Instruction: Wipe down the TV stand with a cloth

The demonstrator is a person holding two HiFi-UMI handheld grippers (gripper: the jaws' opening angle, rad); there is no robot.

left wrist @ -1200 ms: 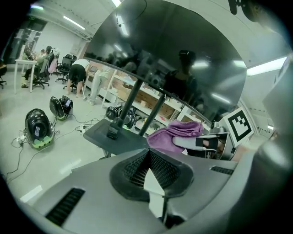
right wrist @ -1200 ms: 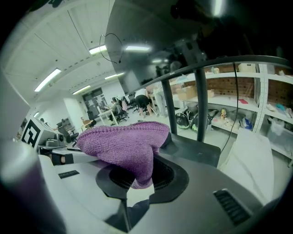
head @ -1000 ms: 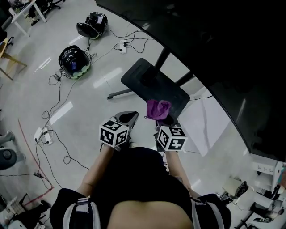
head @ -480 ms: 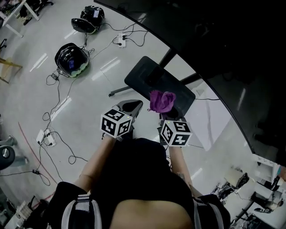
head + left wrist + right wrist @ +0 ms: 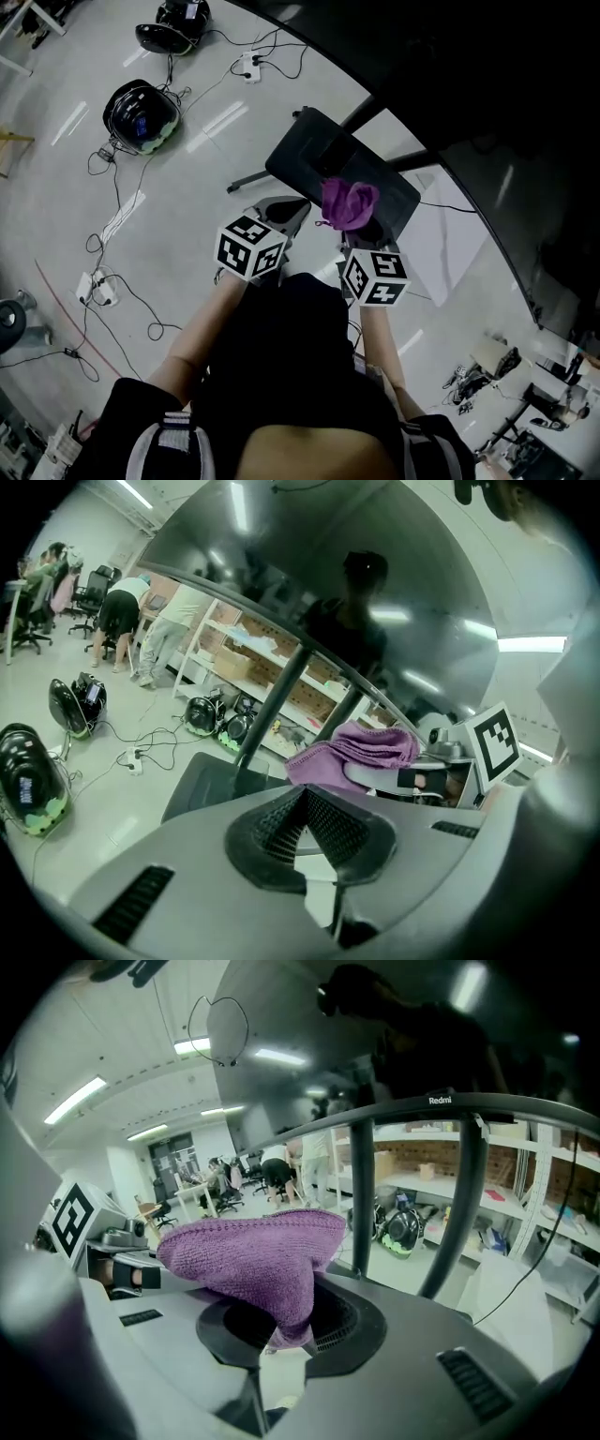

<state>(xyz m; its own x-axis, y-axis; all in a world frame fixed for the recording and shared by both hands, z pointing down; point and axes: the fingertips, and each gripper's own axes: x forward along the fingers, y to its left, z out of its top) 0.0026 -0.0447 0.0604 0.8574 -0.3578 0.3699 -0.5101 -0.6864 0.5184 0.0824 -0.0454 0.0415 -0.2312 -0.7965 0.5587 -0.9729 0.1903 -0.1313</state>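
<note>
A purple knitted cloth (image 5: 258, 1260) is pinched in my right gripper (image 5: 291, 1330), whose jaws are shut on its lower fold. In the head view the cloth (image 5: 349, 203) hangs over the dark base plate (image 5: 309, 159) of the TV stand, just ahead of my right gripper (image 5: 361, 234). The stand's two black posts (image 5: 459, 1213) rise to the big dark screen (image 5: 487, 103). My left gripper (image 5: 286, 211) is beside it on the left, jaws shut and empty (image 5: 305, 808). The left gripper view also shows the cloth (image 5: 361, 752).
Black helmets (image 5: 141, 112) and cables with a power strip (image 5: 248, 67) lie on the pale floor to the left. Shelving with boxes (image 5: 272, 667) stands behind the stand. People stand at desks far off (image 5: 117, 621). Equipment sits at the lower right (image 5: 553, 394).
Both grippers have moved forward toward the stand's base, and the cloth now hangs over the base plate's near part. The view has shifted forward.
</note>
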